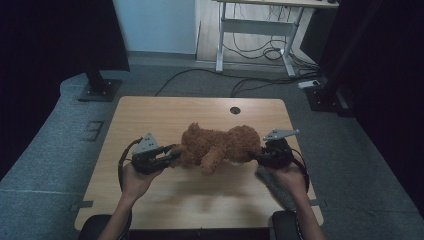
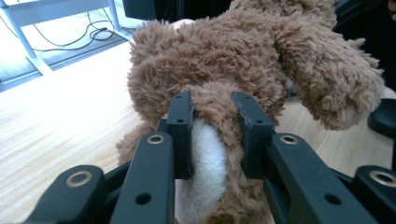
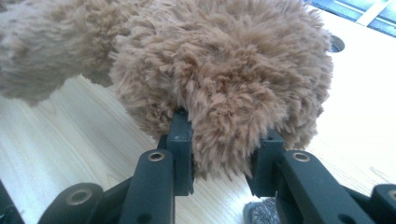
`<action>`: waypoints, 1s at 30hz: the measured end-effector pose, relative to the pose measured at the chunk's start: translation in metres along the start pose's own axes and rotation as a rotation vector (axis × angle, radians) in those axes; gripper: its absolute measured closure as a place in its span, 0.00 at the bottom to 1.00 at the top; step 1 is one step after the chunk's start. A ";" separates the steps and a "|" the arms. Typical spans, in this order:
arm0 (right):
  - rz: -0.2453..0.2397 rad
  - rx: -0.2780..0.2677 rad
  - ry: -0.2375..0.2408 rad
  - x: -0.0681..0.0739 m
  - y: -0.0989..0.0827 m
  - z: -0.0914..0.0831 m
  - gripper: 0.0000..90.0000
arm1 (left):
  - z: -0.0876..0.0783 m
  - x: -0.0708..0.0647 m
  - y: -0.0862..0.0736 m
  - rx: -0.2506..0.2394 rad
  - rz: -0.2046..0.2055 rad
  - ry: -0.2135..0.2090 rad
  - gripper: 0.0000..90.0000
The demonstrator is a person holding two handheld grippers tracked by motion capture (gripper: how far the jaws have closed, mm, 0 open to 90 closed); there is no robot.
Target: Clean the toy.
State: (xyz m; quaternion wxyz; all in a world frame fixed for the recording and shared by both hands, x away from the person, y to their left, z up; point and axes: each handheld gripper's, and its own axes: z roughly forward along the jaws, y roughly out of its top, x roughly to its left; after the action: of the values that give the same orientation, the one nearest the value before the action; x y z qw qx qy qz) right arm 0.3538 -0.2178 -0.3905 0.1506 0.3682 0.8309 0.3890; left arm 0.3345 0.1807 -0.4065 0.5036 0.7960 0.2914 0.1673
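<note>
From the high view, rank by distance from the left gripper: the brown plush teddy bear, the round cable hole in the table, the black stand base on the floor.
1. Brown plush teddy bear: gripped by the left gripper.
2. Round cable hole: far table edge.
3. Black stand base: floor, beyond the table's far left corner. It and the hole are nearly too close to call.

A brown plush bear is stretching sideways across the middle of the high view, lying roughly level just above the tabletop. Its fur is shaggy and tan, with a white patch showing at the bottom center of the left gripper view. One limb is dangling down at the center, and its two ends are reaching toward the frame's left and right.
</note>
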 end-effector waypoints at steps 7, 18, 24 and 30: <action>-0.001 0.008 0.003 0.003 0.008 -0.006 0.75 | -0.006 0.001 0.011 0.001 -0.014 0.002 0.78; 0.004 0.028 0.016 0.004 0.011 -0.005 0.75 | -0.010 0.002 0.016 -0.006 -0.030 -0.001 0.78; 0.015 0.031 0.024 0.001 0.015 -0.003 0.76 | -0.008 0.008 0.024 -0.021 -0.032 0.008 0.79; 0.063 0.038 0.027 -0.013 0.015 0.009 0.75 | 0.005 0.021 0.028 -0.030 -0.042 0.012 0.79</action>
State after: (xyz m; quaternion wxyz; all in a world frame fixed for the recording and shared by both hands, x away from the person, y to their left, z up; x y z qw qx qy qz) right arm 0.3748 -0.2158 -0.3855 0.1197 0.3918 0.8281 0.3826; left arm 0.3617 0.1818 -0.3841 0.5169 0.7811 0.3084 0.1660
